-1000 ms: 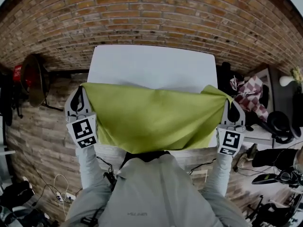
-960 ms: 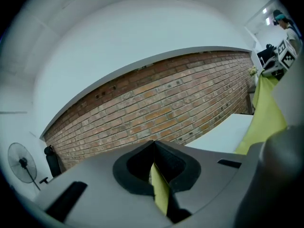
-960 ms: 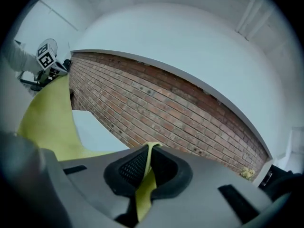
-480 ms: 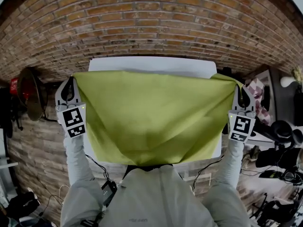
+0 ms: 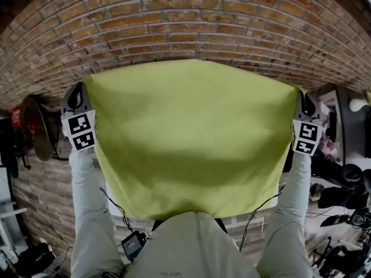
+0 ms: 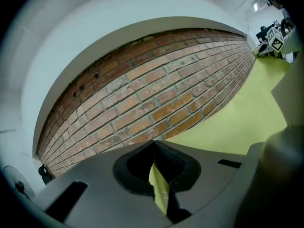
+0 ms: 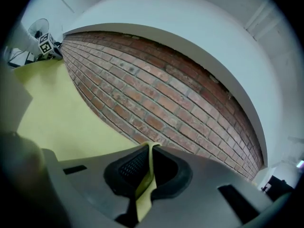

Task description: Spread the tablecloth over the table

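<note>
Grippers first: the left gripper (image 5: 75, 95) and the right gripper (image 5: 305, 103) are each clenched on a corner of the tablecloth (image 5: 191, 138), and both gripper views show a strip of green fabric pinched between the closed jaws. The brick wall (image 5: 174, 22) fills the background. In front of the wall the tablecloth is held up and stretched wide between the two grippers, covering the wall's lower courses in the head view. Its loose edge, farthest from the wall, sags toward the person's grey top (image 5: 191, 248). Grey sleeves (image 5: 87, 213) reach toward the wall on either side. A marker cube (image 5: 80, 132) rides each gripper on the end away from the wall.
</note>
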The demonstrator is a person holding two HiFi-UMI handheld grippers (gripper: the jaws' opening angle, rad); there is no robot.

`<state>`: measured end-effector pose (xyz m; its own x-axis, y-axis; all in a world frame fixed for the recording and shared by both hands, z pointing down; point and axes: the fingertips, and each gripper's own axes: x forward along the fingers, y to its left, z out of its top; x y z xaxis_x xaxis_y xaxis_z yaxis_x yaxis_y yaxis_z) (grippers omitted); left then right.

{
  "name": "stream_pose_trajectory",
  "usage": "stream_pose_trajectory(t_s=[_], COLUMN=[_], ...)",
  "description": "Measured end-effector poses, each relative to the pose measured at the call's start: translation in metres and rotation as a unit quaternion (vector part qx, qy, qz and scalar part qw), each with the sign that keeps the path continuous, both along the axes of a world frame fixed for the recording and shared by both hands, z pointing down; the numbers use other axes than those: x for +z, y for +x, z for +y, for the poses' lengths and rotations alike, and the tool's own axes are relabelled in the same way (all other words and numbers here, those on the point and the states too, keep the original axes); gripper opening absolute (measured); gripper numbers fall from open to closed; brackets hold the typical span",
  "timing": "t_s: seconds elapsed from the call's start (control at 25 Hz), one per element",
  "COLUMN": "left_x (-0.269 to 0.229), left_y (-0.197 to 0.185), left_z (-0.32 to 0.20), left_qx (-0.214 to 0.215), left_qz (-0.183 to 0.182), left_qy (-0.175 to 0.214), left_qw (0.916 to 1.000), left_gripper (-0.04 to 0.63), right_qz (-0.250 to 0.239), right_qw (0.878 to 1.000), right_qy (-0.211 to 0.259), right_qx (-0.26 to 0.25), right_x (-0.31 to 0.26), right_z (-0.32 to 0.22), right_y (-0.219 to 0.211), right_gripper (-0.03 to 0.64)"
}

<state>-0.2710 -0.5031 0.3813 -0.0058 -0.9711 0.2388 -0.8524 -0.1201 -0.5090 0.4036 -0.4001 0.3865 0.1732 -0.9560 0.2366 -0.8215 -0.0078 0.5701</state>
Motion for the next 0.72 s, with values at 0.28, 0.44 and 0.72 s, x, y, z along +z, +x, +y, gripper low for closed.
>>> stream_pose_trajectory(t_s=[0.28,0.44,0.72], left_x=[0.04,0.061,0.125], left_y=[-0.012,-0.018,-0.016], left_z=[-0.072,-0.111,-0.154], left_qx=[-0.007,-0.012,-0.007], left_qz=[-0.02,-0.028,-0.046], left_qy=[-0.034,-0.05,-0.1], left_qw=[0.9992,0.9983,0.9939], left_gripper=[0.026,0.026,0.026], right_qz=[-0.003,-0.007,-0.032], right_qw=[1.0,0.999,0.994], right_qy=[-0.025,-0.045,-0.096], right_qx=[0.011,0.016,0.028], right_x=[0.036,0.062,0.135], right_z=[-0.064,-0.1,-0.141], right_y=[0.022,0.031,0.037], right_gripper=[0.025,0.025,0.025])
